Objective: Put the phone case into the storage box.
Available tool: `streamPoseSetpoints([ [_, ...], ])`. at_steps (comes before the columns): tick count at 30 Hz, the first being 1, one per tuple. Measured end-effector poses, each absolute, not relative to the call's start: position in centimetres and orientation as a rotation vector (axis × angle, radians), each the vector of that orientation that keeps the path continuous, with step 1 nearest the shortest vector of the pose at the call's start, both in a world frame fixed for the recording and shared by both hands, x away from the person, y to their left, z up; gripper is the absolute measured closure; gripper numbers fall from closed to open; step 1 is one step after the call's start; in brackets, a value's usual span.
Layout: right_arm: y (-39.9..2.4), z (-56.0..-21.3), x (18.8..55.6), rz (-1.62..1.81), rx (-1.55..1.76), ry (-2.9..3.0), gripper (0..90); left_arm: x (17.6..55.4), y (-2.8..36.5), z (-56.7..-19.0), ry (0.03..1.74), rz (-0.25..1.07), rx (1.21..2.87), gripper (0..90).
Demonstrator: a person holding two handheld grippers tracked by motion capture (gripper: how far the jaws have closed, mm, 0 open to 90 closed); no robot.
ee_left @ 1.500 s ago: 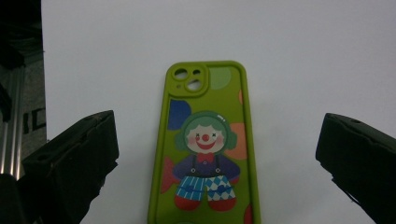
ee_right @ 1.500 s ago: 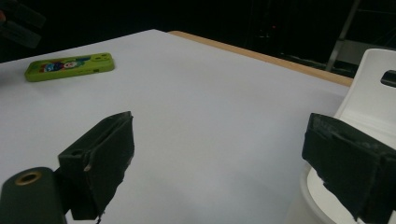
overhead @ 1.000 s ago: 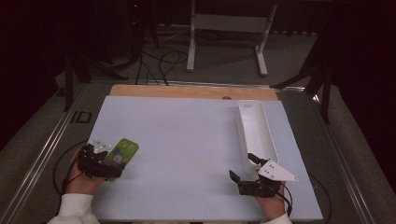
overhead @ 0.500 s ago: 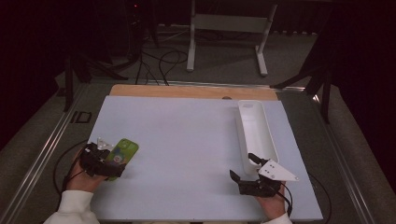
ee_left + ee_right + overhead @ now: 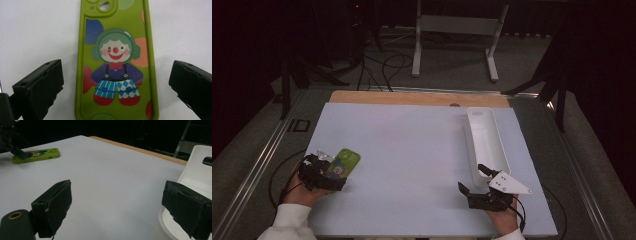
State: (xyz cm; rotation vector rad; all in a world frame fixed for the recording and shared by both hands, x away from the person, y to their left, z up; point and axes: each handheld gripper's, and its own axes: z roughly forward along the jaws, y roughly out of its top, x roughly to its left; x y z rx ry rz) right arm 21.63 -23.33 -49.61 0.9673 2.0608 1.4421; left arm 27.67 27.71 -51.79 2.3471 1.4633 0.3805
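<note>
Near the left edge of the white-topped bench (image 5: 412,150), toward its near corner, a lime-green phone case printed with a cartoon clown (image 5: 116,60) lies flat, back up. The left tongs (image 5: 328,176) are held released, one jaw on either long side of it, neither touching. For a secure grasp, both jaws should probably be lowered evenly before closing. Beside the right edge, the right tongs (image 5: 476,182) are released and empty, by the near end of a long white plastic tray (image 5: 484,137).
</note>
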Motion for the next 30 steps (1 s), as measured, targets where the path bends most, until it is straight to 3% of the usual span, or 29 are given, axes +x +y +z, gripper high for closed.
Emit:
streamPoseSetpoints([
  [30,-23.31,-49.59,21.63,1.438,0.974,2.056,9.2,27.77,27.98,-52.71,1.461,0.353,2.362,8.9],
])
